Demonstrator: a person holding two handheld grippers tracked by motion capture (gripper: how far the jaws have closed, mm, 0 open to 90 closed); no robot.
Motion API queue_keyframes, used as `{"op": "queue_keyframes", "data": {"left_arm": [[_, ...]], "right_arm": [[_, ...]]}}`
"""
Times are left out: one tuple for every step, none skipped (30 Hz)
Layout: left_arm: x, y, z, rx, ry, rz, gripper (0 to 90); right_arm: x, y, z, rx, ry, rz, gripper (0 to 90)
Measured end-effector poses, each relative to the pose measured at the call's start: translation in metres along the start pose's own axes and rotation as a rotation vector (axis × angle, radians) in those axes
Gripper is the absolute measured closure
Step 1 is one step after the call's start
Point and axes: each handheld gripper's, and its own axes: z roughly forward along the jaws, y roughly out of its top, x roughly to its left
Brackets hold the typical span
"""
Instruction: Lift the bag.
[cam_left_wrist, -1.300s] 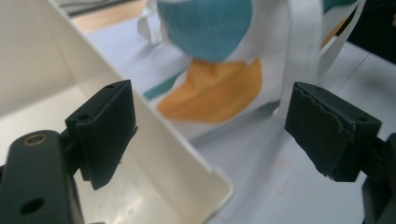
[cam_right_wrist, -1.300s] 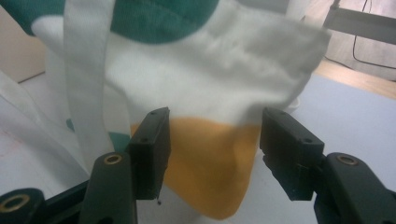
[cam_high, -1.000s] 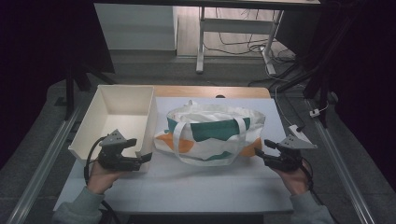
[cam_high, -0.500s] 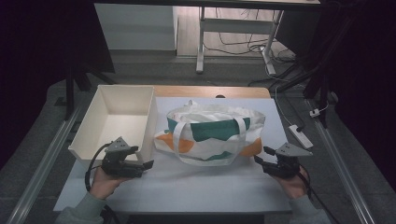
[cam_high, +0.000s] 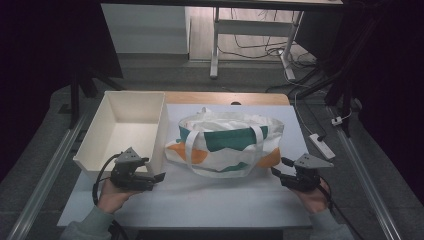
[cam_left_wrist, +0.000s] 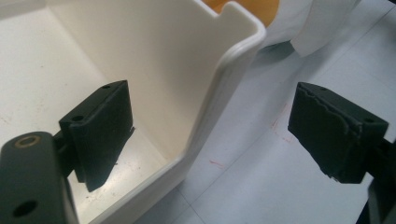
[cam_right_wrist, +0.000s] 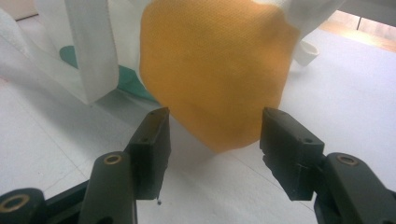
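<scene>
White table (cam_high: 200, 205), dark room. Bag (cam_high: 225, 145) lies mid-table on its side, long axis left-right, handles toward us; white with green and orange patches. Since a second ago both our hands pulled back toward us. Right gripper (cam_high: 281, 167) open, orange corner between jaws, untouched. Left gripper (cam_high: 159, 177) open, straddling the bin (cam_high: 90, 150) wall.

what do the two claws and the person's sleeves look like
Both the left claw and right claw are black, each topped by a grey three-cornered plate and trailing a black cable. Their jaws are chunky black blocks with small screw holes; brass-coloured pins sit at the joints. The sleeves look grey-green.
</scene>
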Motion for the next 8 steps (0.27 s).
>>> {"op": "queue_keyframes", "data": {"left_arm": [[0.0,0.0,-0.0001,-0.001,0.0,0.0,14.2],[-0.0001,0.0,-0.0001,-0.001,0.001,0.001,14.3],[-0.0001,-0.0001,0.0,0.0,0.001,0.0,14.3],[-0.0002,-0.0001,0.0,0.0,0.001,0.0,14.2],[-0.0002,0.0,0.0,0.0,0.002,0.0,14.3],[-0.0003,0.0,-0.0001,-0.001,0.001,-0.001,14.2],[-0.0003,0.0,-0.0001,-0.002,0.0,-0.002,14.2],[-0.0003,0.0,-0.0001,-0.002,0.0,-0.001,14.2]], "right_arm": [[0.0,0.0,0.0,0.0,0.0,0.0,43.6],[0.0001,0.0001,0.0,0.0,0.001,0.0,43.6],[0.0002,0.0002,-0.0001,0.001,0.0,-0.001,43.6],[0.0003,0.0003,-0.0002,0.001,0.001,-0.002,43.6],[0.0004,0.0003,-0.0002,0.001,0.001,-0.002,43.6],[0.0004,0.0004,-0.0001,0.001,0.002,-0.002,43.5],[0.0005,0.0004,-0.0002,0.001,0.002,-0.003,43.5],[0.0005,0.0004,-0.0002,0.0,0.002,-0.003,43.5]]}}
